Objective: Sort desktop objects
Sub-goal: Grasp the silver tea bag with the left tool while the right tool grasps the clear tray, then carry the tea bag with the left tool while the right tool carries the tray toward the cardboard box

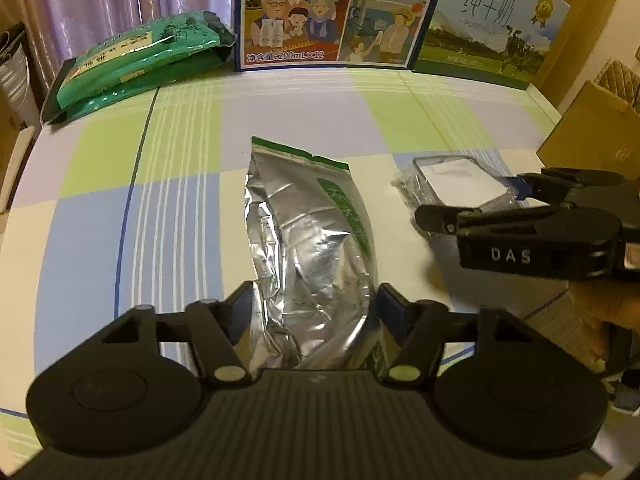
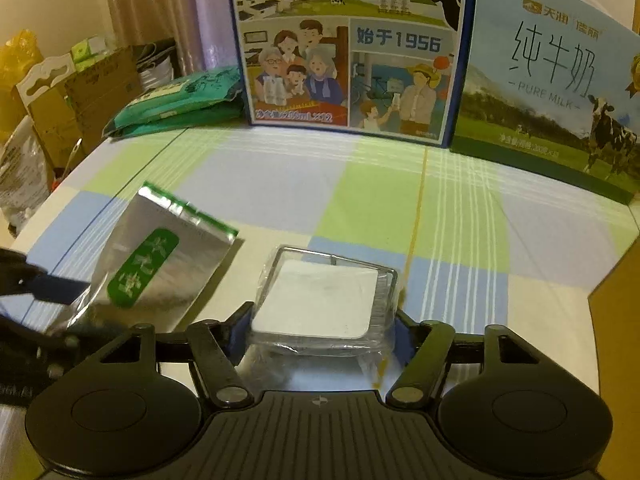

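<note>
A crinkled silver foil pouch (image 1: 312, 248) with a green label lies lengthwise between the fingers of my left gripper (image 1: 316, 300), which is shut on its lower part. In the right wrist view the foil pouch (image 2: 160, 264) is tilted up off the checked tablecloth (image 2: 460, 216), with a blue pad of the left gripper (image 2: 60, 288) against it. A clear plastic box (image 2: 320, 300) with a white label sits between the fingers of my right gripper (image 2: 322, 320), which is shut on its sides. The left wrist view shows the right gripper (image 1: 468, 200) astride that box (image 1: 460, 180).
Stacked green bags (image 1: 140, 64) lie at the back left. Two milk cartons (image 1: 336, 12) (image 1: 492, 32) stand along the back edge. A brown cardboard box (image 1: 592, 136) is at the right edge. Boxes and bags (image 2: 80, 92) crowd the floor beyond the left edge.
</note>
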Demonstrator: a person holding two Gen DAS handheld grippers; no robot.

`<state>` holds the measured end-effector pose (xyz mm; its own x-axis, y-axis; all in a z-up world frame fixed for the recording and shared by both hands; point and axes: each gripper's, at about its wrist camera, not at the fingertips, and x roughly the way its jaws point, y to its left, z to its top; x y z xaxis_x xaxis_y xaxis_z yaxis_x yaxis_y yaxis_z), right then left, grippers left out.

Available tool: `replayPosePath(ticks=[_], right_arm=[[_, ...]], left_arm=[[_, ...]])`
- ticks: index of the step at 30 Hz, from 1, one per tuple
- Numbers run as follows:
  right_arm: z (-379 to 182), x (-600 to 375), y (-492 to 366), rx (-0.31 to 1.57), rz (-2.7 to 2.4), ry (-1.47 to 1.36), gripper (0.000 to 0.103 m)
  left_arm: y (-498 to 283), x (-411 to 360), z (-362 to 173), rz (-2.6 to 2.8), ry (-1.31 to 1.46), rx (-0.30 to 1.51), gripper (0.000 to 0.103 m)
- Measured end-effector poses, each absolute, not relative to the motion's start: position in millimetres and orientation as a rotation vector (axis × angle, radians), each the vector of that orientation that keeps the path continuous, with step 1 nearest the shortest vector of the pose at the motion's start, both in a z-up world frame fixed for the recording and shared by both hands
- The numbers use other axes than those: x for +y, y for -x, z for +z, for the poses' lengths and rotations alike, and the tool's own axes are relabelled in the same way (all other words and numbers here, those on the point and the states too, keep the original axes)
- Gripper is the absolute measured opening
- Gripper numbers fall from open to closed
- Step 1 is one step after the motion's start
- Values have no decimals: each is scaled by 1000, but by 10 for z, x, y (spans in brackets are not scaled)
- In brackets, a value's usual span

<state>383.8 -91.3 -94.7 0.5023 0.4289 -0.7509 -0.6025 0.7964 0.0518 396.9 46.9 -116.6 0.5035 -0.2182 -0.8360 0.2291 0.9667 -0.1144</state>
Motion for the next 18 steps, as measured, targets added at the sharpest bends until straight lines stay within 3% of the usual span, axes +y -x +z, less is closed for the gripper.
replayPosePath(ticks=[4,18], right_arm=[[-924,-1046,-3660,849,623,228,64],[-809,-2154,-2274,933,605,193,64]], left_arm=[[-3858,404,-1112,-267,-35,1024,48],[-2500,-76,-1016,-393,-76,1115,46]])
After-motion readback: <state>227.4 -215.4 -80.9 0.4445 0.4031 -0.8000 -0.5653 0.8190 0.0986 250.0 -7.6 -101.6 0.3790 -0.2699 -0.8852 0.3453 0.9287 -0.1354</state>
